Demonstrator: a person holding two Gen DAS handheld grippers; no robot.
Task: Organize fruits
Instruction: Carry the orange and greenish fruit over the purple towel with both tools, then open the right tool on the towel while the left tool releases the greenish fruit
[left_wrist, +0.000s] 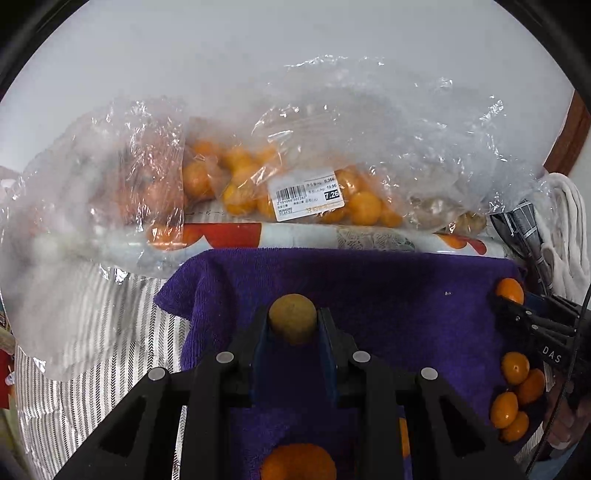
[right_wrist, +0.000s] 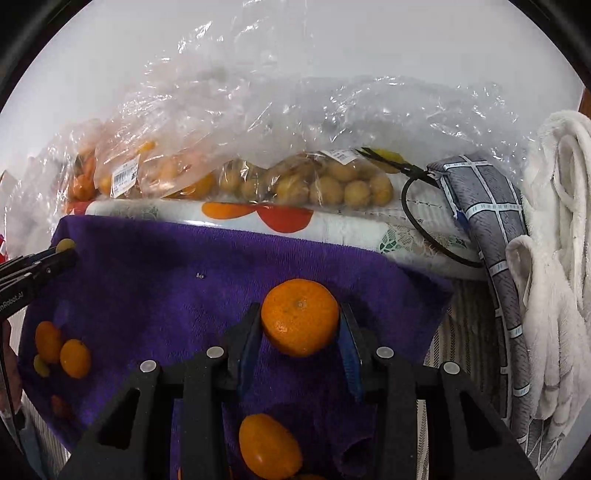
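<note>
The left gripper is pinching a small brown fruit over the purple towel. The right gripper is pinching an orange over the same towel. More oranges are lying on the towel.

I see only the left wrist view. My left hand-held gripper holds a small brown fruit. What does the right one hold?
Observer: The right hand-held gripper is shut on a mandarin, above the purple towel.
Operator: What lies behind the towel on the right side?
Observer: A bag of brown fruits, the same kind as yours.
Operator: Anything else near there?
Observer: A black cable lies on the patterned cloth beside a grey checked cloth.
</note>
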